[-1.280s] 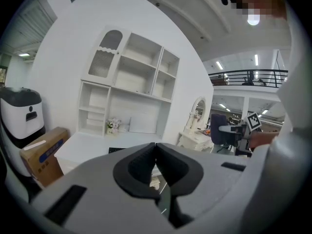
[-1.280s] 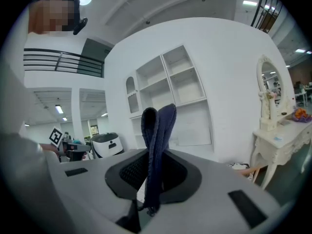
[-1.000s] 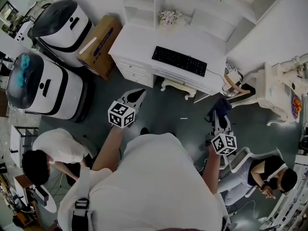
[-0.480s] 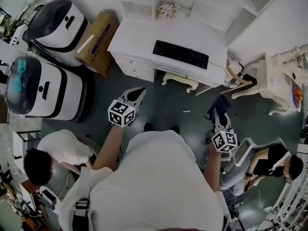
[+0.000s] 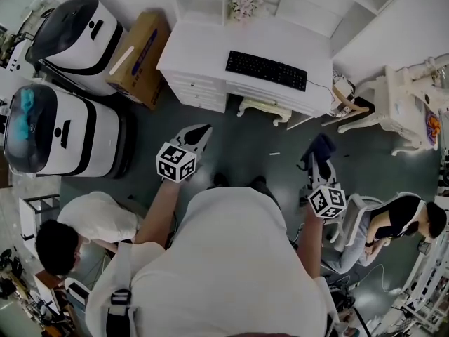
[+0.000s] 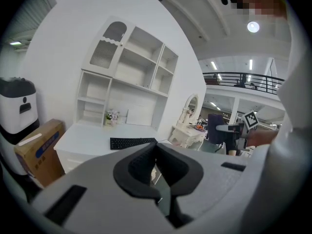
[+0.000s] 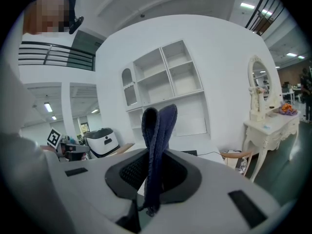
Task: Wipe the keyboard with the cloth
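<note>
Head view, from above: my two claws reach out over a grey floor. My left claw (image 5: 198, 135) is pale grey plastic with black pads. My right claw (image 5: 321, 168) carries one dark blue cloth (image 5: 322, 148), bunched at its tip. Each claw bears one cube of black-and-white square markers. Ahead, well apart from both claws, stands one white desk (image 5: 203, 51) with one flat black keyboard (image 5: 266, 70) lying on top. Left of the desk sit one brown cardboard box (image 5: 137, 55) and two rounded white machines with dark lids, the farther machine (image 5: 74, 34) and the nearer machine (image 5: 59, 128). One seated person (image 5: 81, 220) is at my left, another person (image 5: 400, 220) at my right.

Left gripper view: my jaws are pressed together, ribbed black pads meeting, with nothing between them. Beyond them the keyboard lies on the desk below one white shelf unit (image 6: 129, 77), which has open square cubbies and one arched door. One small bunch of pale flowers (image 6: 112, 116) stands on the desk.

Right gripper view: my jaws are clamped on the cloth. It is knitted, folded double, and stands upright in a loop above them. To the right stands one white dressing table (image 7: 267, 123) with curved legs and an oval mirror.
</note>
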A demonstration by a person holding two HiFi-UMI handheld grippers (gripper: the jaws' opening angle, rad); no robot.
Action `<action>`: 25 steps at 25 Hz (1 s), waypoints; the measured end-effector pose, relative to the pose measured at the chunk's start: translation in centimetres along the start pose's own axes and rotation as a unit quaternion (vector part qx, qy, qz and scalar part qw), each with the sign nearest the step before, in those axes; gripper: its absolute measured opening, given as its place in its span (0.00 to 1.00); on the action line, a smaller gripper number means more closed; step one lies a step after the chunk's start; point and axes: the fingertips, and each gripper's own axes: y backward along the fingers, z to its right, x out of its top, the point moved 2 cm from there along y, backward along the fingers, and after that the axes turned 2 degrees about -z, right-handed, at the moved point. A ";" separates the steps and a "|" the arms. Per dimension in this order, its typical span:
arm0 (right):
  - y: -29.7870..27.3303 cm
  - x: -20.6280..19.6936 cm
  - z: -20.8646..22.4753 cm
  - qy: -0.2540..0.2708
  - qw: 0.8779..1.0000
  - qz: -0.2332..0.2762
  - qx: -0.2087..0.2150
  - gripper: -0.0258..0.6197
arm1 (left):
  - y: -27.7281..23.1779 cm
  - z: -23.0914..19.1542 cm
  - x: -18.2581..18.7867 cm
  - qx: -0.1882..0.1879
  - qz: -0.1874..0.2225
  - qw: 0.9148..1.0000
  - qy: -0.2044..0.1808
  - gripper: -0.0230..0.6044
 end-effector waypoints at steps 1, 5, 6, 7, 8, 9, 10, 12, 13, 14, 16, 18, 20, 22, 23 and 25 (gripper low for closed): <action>0.0 -0.1 -0.3 -0.001 1.000 0.000 -0.001 0.14 | 0.2 -0.2 -0.1 -0.001 -0.001 1.000 0.000 0.05; 0.0 -0.5 -1.1 -0.001 1.000 0.000 -0.002 0.14 | 0.7 -0.8 -0.6 -0.005 -0.005 1.000 0.001 0.05; -0.1 -0.7 -1.3 -0.001 1.000 0.000 -0.002 0.14 | 0.8 -1.0 -0.8 -0.005 -0.006 1.000 0.001 0.05; -0.2 -0.7 -1.4 -0.002 1.000 -0.001 -0.002 0.14 | 0.8 -1.2 -0.8 -0.005 -0.007 1.000 0.001 0.05; -0.3 -0.7 -1.5 -0.003 1.000 -0.002 -0.001 0.14 | 0.9 -1.4 -0.9 -0.004 -0.008 1.000 0.002 0.05; -0.5 -0.7 -1.7 -0.003 1.000 -0.004 -0.001 0.14 | 0.9 -1.6 -0.9 -0.004 -0.008 1.000 0.003 0.05; -0.7 -0.7 -1.8 -0.003 1.000 -0.005 0.000 0.14 | 0.9 -1.8 -0.8 -0.003 -0.009 1.000 0.005 0.05; -1.1 -0.5 -1.9 -0.001 1.000 -0.008 0.002 0.14 | 0.8 -2.1 -0.7 -0.002 -0.009 1.000 0.007 0.05; -1.4 -0.4 -1.8 -0.001 1.000 -0.009 0.002 0.14 | 0.7 -2.3 -0.6 -0.002 -0.010 1.000 0.008 0.05; -1.7 -0.3 -1.7 -0.001 1.000 -0.011 0.004 0.14 | 0.4 -2.4 -0.6 -0.001 -0.011 1.000 0.009 0.05; -2.3 -0.2 -1.3 -0.002 1.000 -0.013 0.006 0.14 | -0.1 -2.6 -0.4 0.001 -0.013 1.000 0.009 0.05; -3.1 -0.1 -0.6 -0.005 1.000 -0.017 0.009 0.14 | -0.7 -2.8 -0.2 0.006 -0.014 1.000 0.010 0.05; -4.1 -0.1 0.2 -0.010 1.000 -0.020 0.012 0.14 | -1.4 -3.1 0.0 0.012 -0.016 1.000 0.011 0.05; -5.1 0.1 0.9 -0.012 1.000 -0.021 0.016 0.14 | -2.0 -3.5 0.3 0.018 -0.018 1.000 0.014 0.05; -5.6 0.3 1.2 -0.012 1.000 -0.022 0.019 0.14 | -2.4 -3.6 0.4 0.020 -0.018 1.000 0.016 0.05; -6.9 0.9 1.9 -0.013 0.999 -0.022 0.025 0.14 | -3.2 -3.8 0.9 0.024 -0.020 0.999 0.018 0.05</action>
